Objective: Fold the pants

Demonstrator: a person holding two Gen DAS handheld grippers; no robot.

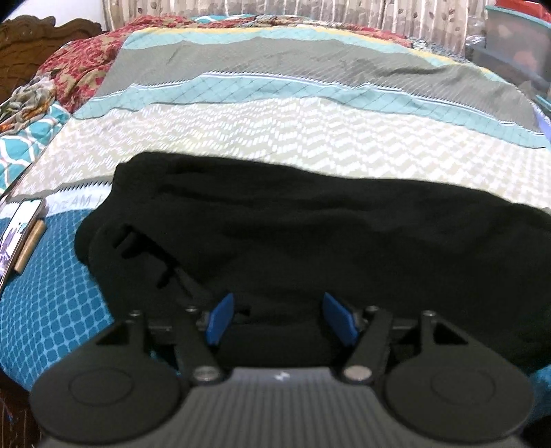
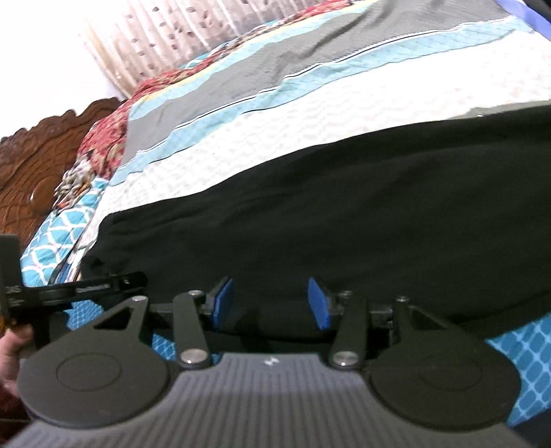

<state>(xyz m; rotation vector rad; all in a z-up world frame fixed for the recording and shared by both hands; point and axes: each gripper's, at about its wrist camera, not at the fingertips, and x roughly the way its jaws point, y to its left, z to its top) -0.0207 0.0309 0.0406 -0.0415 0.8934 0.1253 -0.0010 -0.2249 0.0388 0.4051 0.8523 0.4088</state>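
Black pants (image 1: 310, 234) lie bunched across the near part of the bed, over a striped teal, grey and white bedspread (image 1: 275, 131). My left gripper (image 1: 279, 318) hovers at the pants' near edge. Its blue pads (image 1: 220, 318) stand apart, with dark cloth showing low in the gap and nothing pinched. In the right wrist view the same pants (image 2: 344, 213) stretch from lower left to the right. My right gripper (image 2: 270, 303) is also at their near edge, and its blue pads (image 2: 318, 303) are spread and not pressing on the cloth.
A carved wooden headboard (image 2: 41, 162) stands at the left, with red floral bedding (image 1: 86, 62) beside it. A phone-like flat object (image 1: 20, 234) lies at the bed's left edge. Curtains (image 1: 310, 10) hang behind, and a plastic storage box (image 1: 516, 41) sits at the far right. A hand (image 2: 10, 344) holds black gear (image 2: 69, 289).
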